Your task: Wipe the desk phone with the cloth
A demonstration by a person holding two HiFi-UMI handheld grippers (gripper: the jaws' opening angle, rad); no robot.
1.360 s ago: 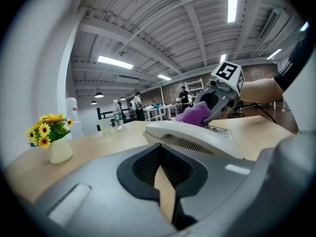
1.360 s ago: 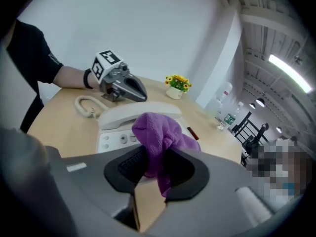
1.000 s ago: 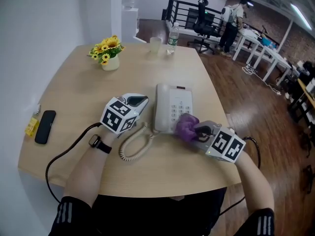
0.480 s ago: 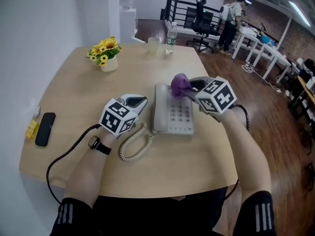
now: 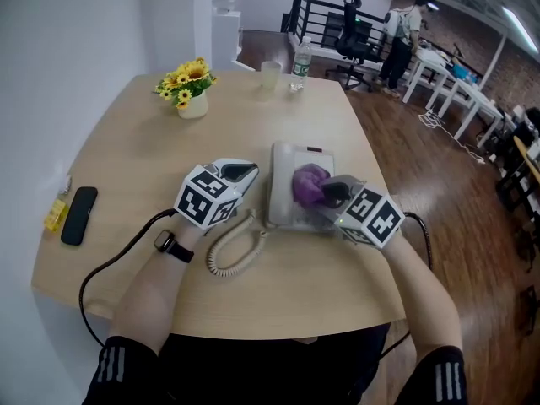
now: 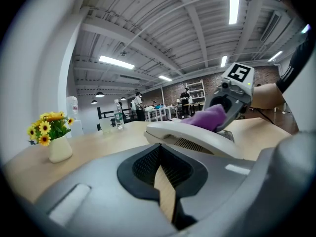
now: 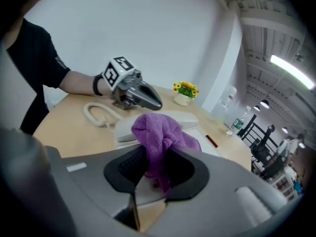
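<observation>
Over the desk phone (image 5: 302,153), three o'clock of your closed, empty left hand-held gripper (image 5: 242,173), your right hand-held gripper (image 5: 329,191) clamps the soft, limp cloth (image 5: 306,181) mid-bunch; that light plastic body could slide.

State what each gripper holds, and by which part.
Right gripper pinches the purple cloth by one bunched end; left gripper holds nothing.
</observation>
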